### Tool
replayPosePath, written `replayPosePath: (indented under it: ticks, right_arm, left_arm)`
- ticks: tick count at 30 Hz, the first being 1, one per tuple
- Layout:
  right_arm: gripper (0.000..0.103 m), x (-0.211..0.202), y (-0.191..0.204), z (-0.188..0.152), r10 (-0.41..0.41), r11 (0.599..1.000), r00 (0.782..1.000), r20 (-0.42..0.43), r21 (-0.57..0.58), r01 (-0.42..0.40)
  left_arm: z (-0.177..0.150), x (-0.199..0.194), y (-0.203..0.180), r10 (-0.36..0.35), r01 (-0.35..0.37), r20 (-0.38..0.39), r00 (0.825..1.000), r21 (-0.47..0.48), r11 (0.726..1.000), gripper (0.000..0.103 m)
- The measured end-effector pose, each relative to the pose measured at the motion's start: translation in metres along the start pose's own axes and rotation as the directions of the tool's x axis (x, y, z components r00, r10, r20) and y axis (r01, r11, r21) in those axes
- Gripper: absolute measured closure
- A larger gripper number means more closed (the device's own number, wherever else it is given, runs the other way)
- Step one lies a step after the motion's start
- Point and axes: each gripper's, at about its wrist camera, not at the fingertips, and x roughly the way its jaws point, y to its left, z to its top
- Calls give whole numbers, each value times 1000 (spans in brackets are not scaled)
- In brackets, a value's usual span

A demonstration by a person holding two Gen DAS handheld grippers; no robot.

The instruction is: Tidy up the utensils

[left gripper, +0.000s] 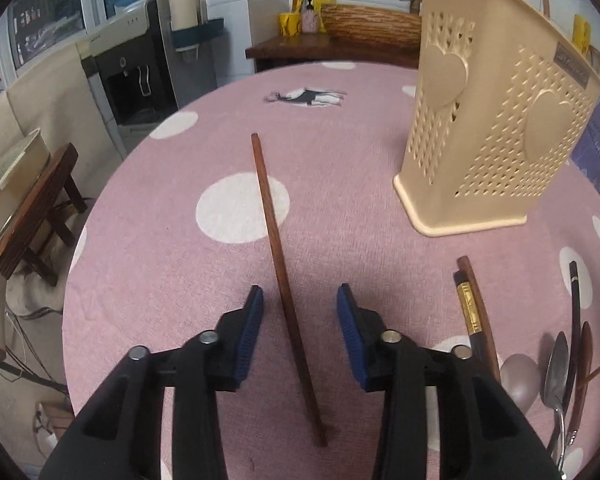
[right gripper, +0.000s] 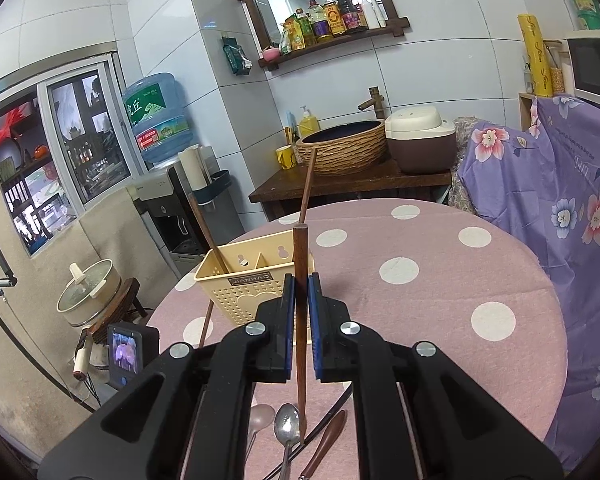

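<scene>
Right gripper (right gripper: 300, 304) clamps brown chopstick (right gripper: 300, 264), holder (right gripper: 256, 280) just beyond jaws; steer tip over compartment before releasing. Left gripper (left gripper: 300, 312) jaws spread, second chopstick (left gripper: 274, 232) lying between them on tablecloth (left gripper: 160, 240)

Evenly lit indoors, soft shadows beneath the jaws on the surface (left gripper: 180, 240); heavy fisheye bending, black vignetted corners.

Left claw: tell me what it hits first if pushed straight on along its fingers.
The left claw, open, straddles a brown chopstick lying on the pink tablecloth; going on, it probably meets that chopstick or the cloth first, though depth is unclear.
</scene>
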Motion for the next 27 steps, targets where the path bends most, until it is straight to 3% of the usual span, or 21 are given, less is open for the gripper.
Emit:
replayPosePath:
  ticks: [1, 3, 9, 14, 15, 16, 19, 24, 27]
  right_arm:
    - [95, 0, 1, 0, 1, 1000, 1000, 2, -1, -1]
    - [95, -1, 4, -1, 5, 1000, 1000, 8, -4, -5]
    - [95, -7, 7, -4, 16, 1000, 999, 29, -10, -15]
    - [95, -9, 10, -5, 21, 1000, 999, 36, -20, -20]
    - [95, -9, 11, -6, 23, 1000, 999, 36, -19, -22]
    - [95, -9, 11, -6, 26, 1000, 999, 36, -16, -25]
    - [95, -8, 10, -7, 28, 1000, 999, 36, -7, -28]
    - [95, -7, 9, -9, 27, 1000, 999, 30, 3, -27]
    - [95, -6, 9, -11, 25, 1000, 999, 25, 9, -25]
  left_arm:
    - [-2, -2, -1, -1, 1, 0, 1000, 11, 1000, 87]
    - [-7, -6, -3, -7, 8, -9, 1000, 20, 1000, 94]
    - [-45, -38, 1, -116, 116, -29, 993, -13, 993, 96]
    - [-78, -65, -4, -154, 155, -57, 986, 7, 988, 95]
    - [-79, -68, -4, -159, 160, -68, 985, 12, 987, 94]
    - [-79, -69, -5, -162, 164, -79, 984, 20, 986, 86]
    - [-63, -66, -4, -157, 158, -43, 987, 20, 987, 58]
    - [-8, -33, -8, -137, 138, -20, 990, 46, 989, 58]
    - [14, -8, -9, -144, 145, -55, 988, 19, 989, 68]
